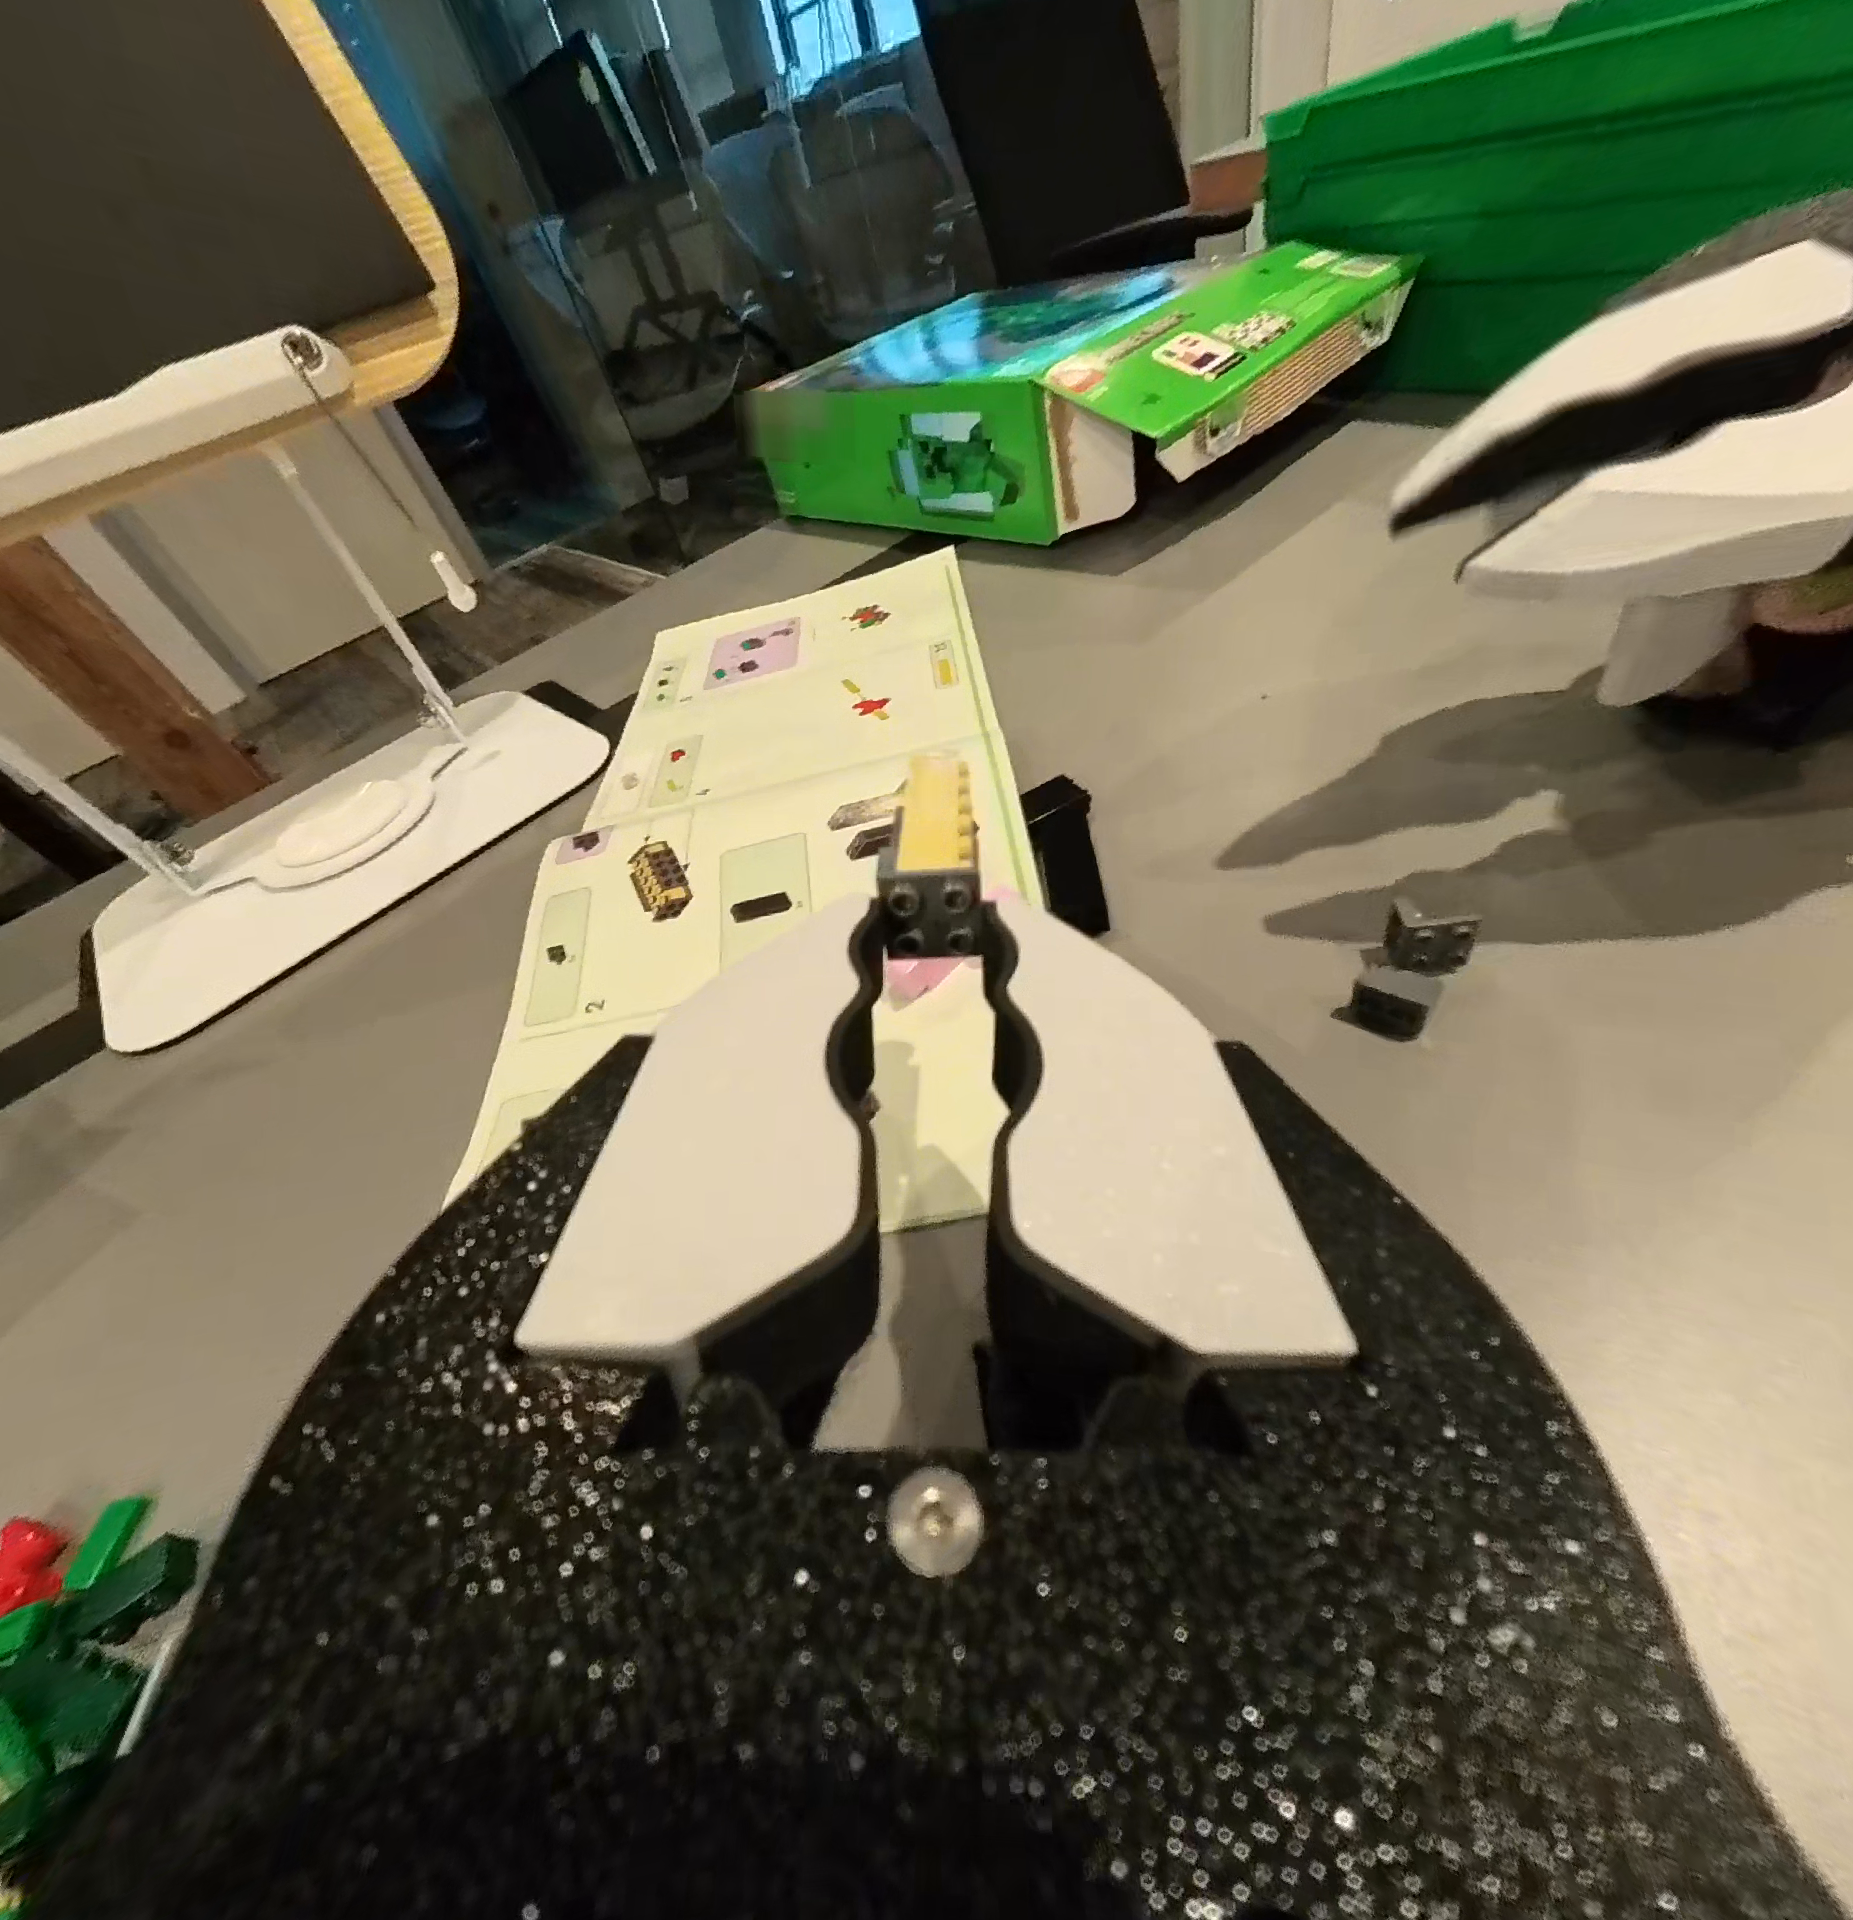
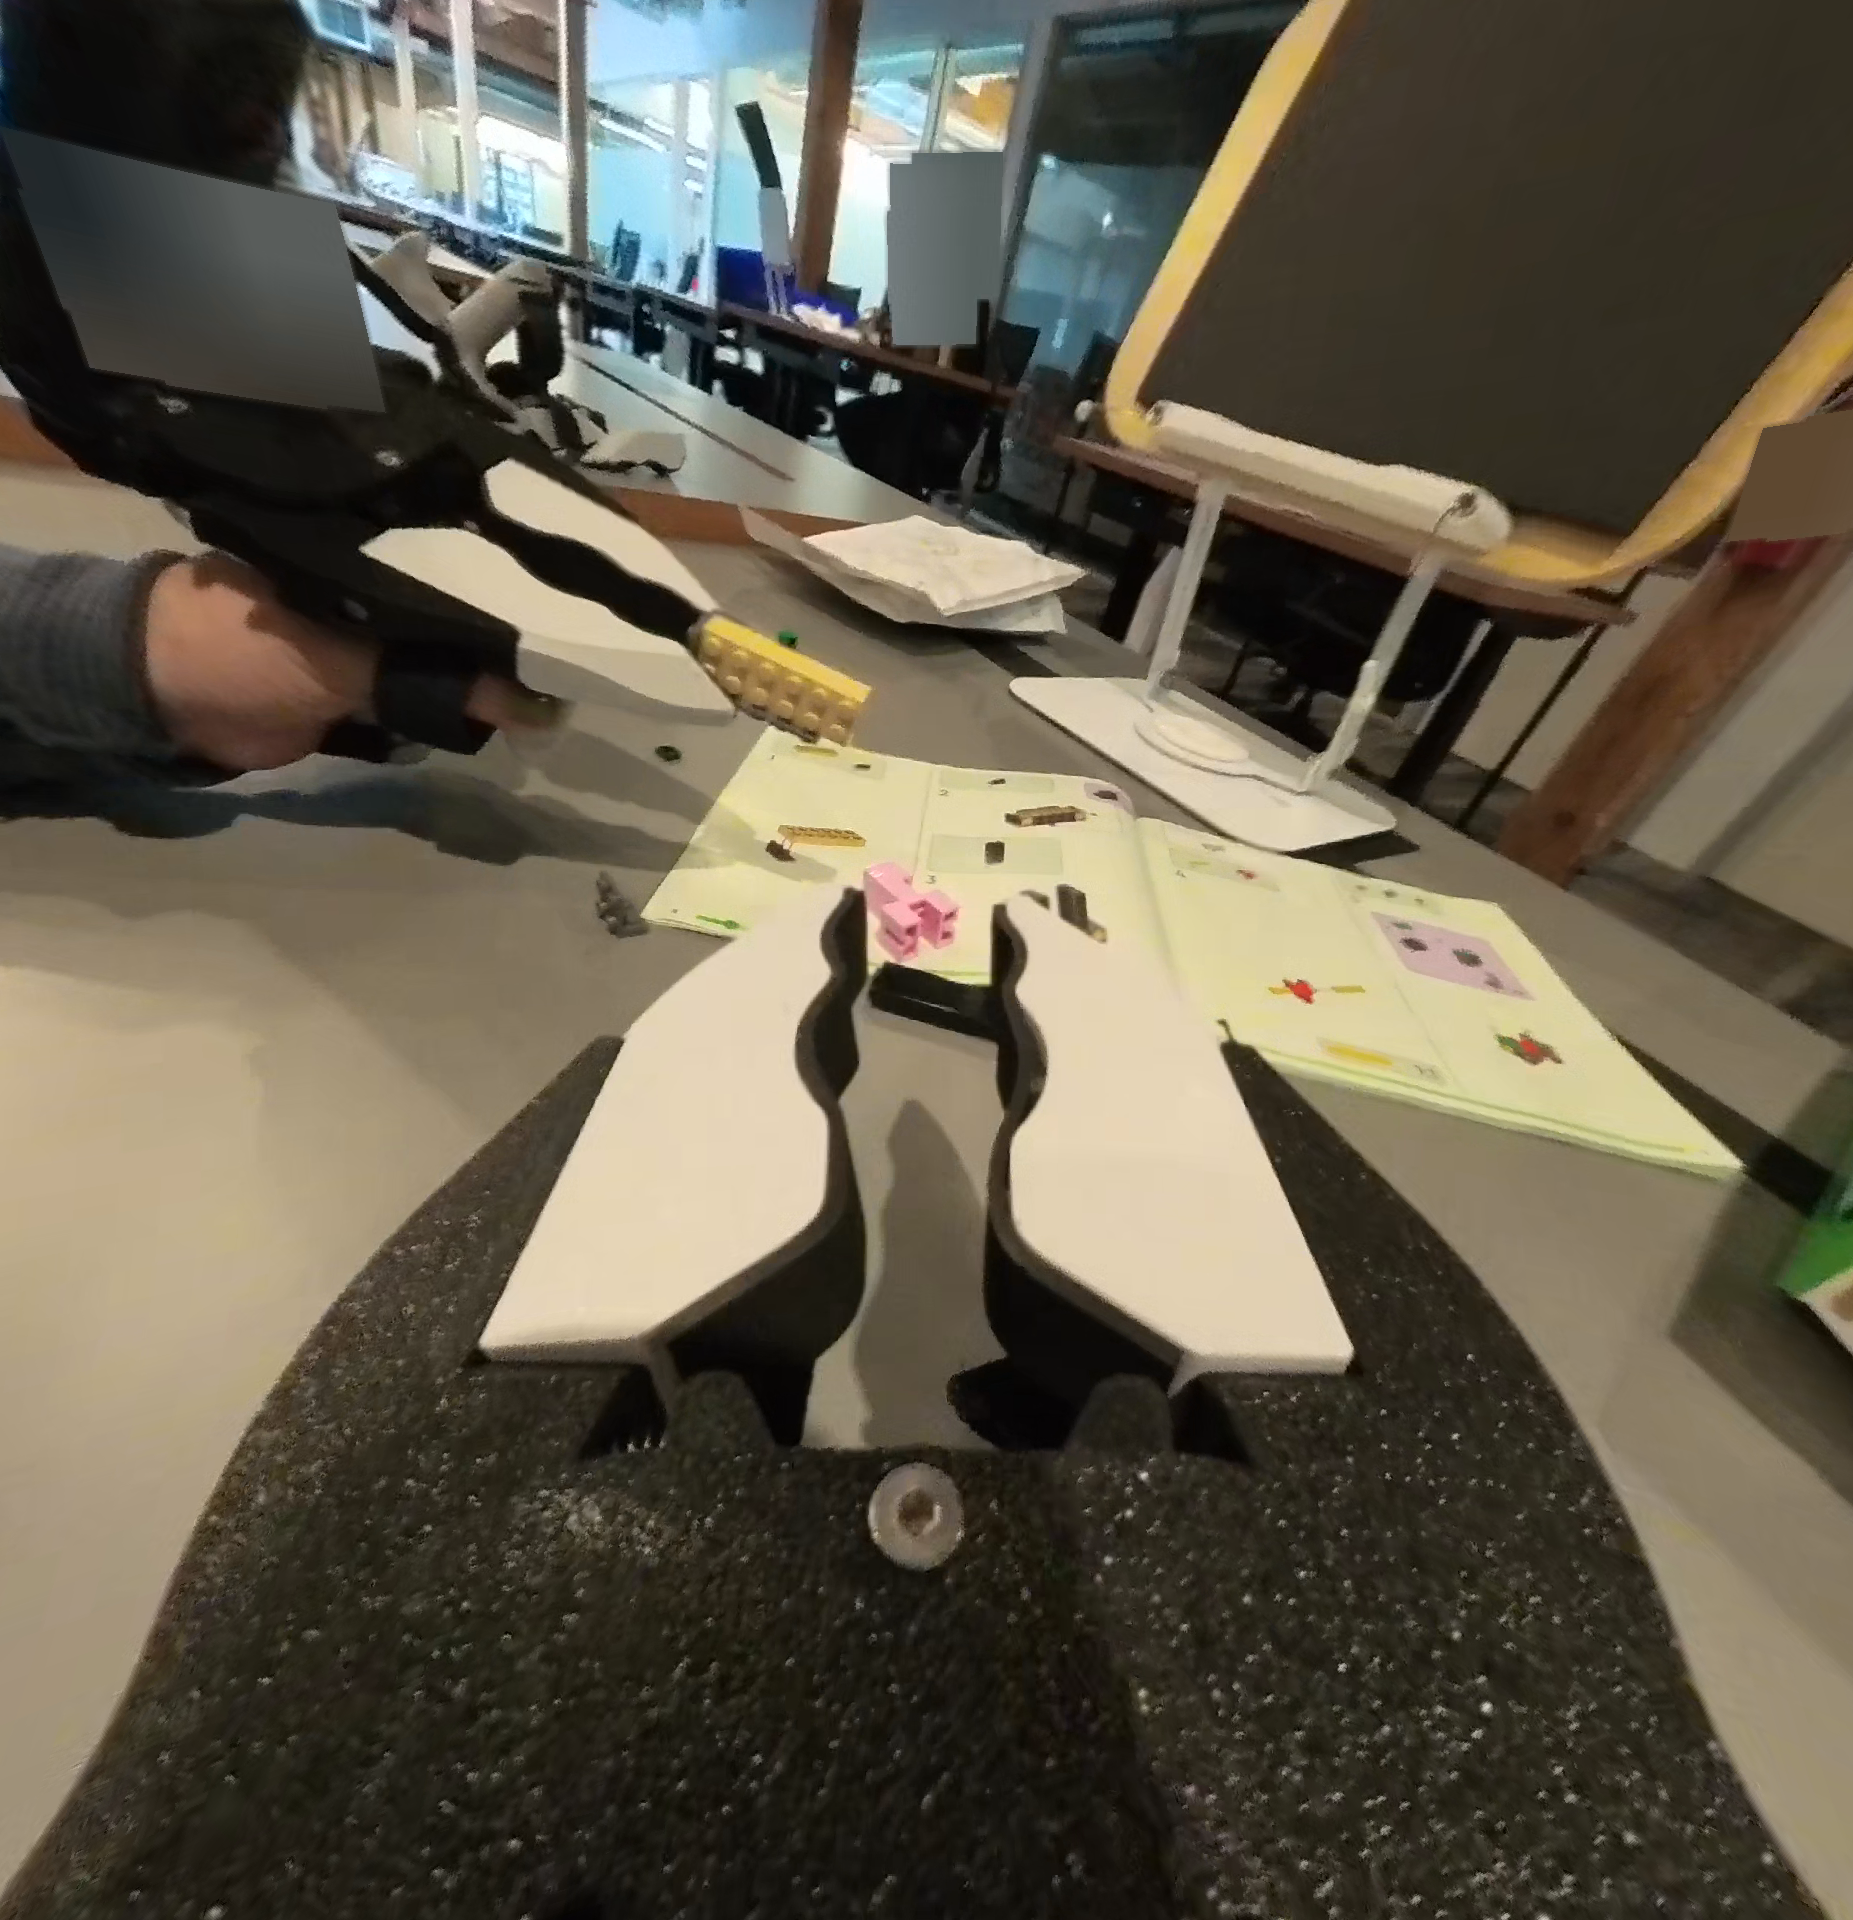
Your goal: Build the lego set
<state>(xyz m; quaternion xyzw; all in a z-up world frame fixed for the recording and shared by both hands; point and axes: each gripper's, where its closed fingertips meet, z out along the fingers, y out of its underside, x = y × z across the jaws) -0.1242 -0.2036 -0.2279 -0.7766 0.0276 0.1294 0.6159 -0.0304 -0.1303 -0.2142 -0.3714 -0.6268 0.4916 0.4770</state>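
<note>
L gripper (image 1: pixel 930 925) w/ yellow plate (image 1: pixel 937 821) over grey table (image 1: pixel 1421 1195), office behind.

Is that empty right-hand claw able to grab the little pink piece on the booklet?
Probably yes: the right gripper has open, empty jaws, and the pink lego piece lies just ahead of them on the instruction booklet, unobstructed.

— What's on your grey table (image 1: pixel 1524 1195)?
— Your open instruction booklet (image 2: pixel 1317 935), a pink brick figure (image 2: pixel 909 912) on its page, the green set box (image 1: pixel 1005 416) behind, a white stand base (image 1: pixel 350 831).
— Loose pieces?
— Small dark grey bricks (image 1: pixel 1405 966), well apart from the booklet.
</note>
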